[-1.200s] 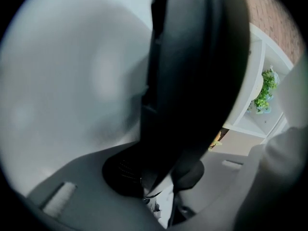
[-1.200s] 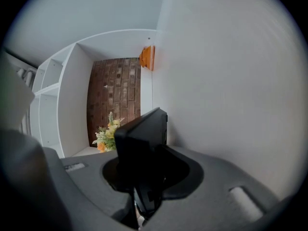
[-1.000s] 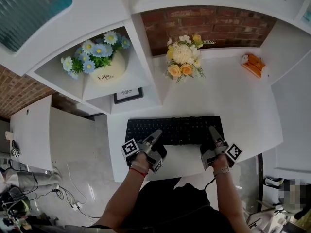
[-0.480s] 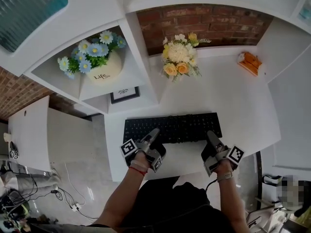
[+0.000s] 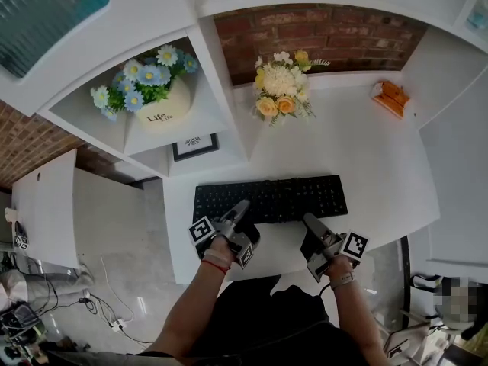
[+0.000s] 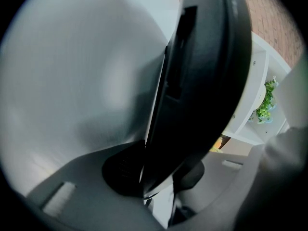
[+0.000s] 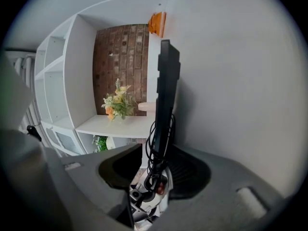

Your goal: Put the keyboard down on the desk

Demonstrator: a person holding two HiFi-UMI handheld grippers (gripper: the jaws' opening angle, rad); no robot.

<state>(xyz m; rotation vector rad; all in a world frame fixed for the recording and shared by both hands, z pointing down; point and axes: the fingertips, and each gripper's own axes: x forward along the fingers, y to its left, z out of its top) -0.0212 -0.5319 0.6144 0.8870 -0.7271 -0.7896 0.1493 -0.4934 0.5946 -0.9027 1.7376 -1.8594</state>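
On the bench (image 5: 374, 151), near my edge, lies the keyboard (image 5: 271, 200). The left gripper (image 5: 241, 209) clamps its front rim; the right gripper (image 5: 310, 221) stands open around it. I judge it stiff and light: grip both rims.

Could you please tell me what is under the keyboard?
Only the white desk shows beneath the keyboard. The left gripper pinches its near edge; the surface directly beneath is covered.

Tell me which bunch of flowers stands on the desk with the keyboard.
The yellow and white bunch, behind the keyboard by the brick wall. The blue bunch sits in a white pot on the shelf.
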